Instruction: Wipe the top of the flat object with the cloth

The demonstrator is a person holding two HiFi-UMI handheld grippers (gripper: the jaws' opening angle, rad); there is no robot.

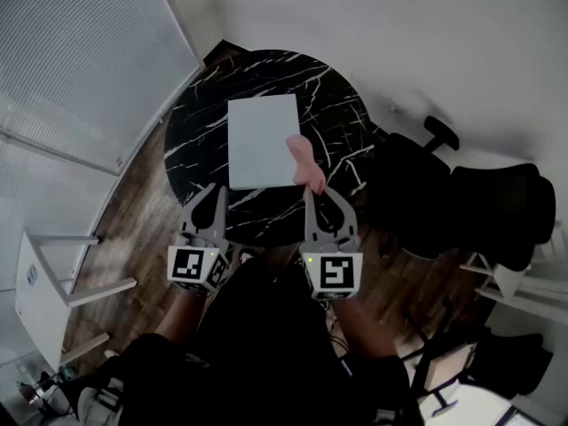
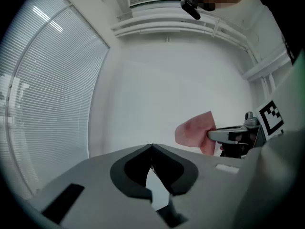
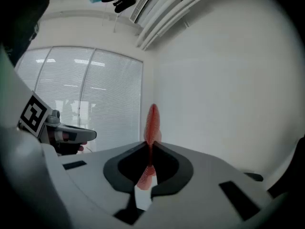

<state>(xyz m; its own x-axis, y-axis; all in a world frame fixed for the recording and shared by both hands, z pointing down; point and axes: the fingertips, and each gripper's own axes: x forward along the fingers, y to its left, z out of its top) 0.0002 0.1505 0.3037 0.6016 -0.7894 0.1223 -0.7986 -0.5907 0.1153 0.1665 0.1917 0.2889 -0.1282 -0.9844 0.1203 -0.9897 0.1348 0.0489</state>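
Observation:
A white flat rectangular board [image 1: 263, 140] lies on the round black marble table [image 1: 195, 122]. My right gripper [image 1: 318, 192] is shut on a pink cloth [image 1: 306, 161], which hangs over the board's near right corner. In the right gripper view the cloth [image 3: 152, 122] stands up edge-on between the closed jaws [image 3: 149, 144]. The left gripper [image 1: 213, 190] hovers over the table's near edge, left of the board, with its jaws together and nothing in them [image 2: 152, 148]. The left gripper view points up at the wall and shows the cloth [image 2: 195, 131] to the right.
Black office chairs [image 1: 417, 193] stand right of the table, close to its rim. A white frame stool [image 1: 44, 282] sits on the wood floor at the left. Window blinds [image 1: 80, 60] run along the far left.

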